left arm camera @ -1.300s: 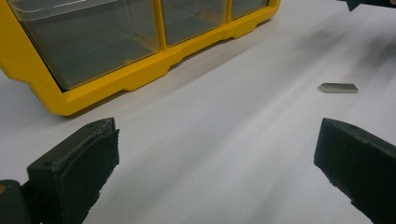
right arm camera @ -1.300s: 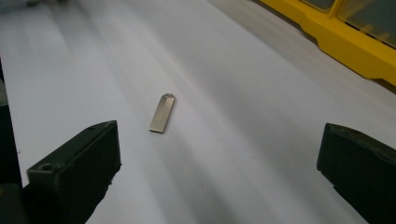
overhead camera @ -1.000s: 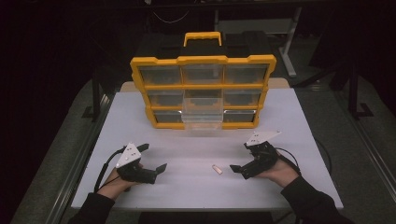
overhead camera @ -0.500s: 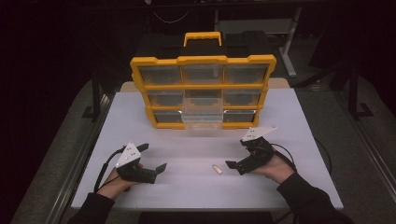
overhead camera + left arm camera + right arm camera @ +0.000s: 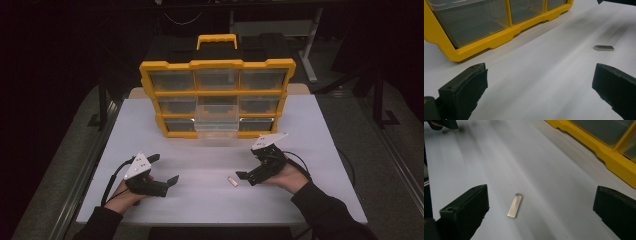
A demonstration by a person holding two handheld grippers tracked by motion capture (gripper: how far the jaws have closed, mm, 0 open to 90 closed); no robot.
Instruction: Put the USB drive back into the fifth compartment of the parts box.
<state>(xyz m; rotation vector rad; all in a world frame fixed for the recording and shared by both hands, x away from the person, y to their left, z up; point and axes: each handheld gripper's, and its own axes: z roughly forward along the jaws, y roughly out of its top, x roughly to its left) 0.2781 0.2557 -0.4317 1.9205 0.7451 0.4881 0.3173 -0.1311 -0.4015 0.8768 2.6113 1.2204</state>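
On the white table (image 5: pixel 310 130), both hand-held grippers gape empty, the right hand-held gripper (image 5: pixel 245 176) framing a metal tag (image 5: pixel 515 205).

You look down from above onto the whole white table (image 5: pixel 320 130); both gripper views skim low, close, sharing the yellow organizer (image 5: pixel 499 42) and metal stick (image 5: pixel 514 205).

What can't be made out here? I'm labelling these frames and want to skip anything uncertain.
- Drawers of the yellow organizer: contents too dim and small in the high view; both claw views cut them at the edge.
- Small metal piece: markings unreadable; a tiny speck in the high view.
- Right claw: tips dark, partly hidden by its own body in the high view.
- Left claw: beyond the table, darkness.
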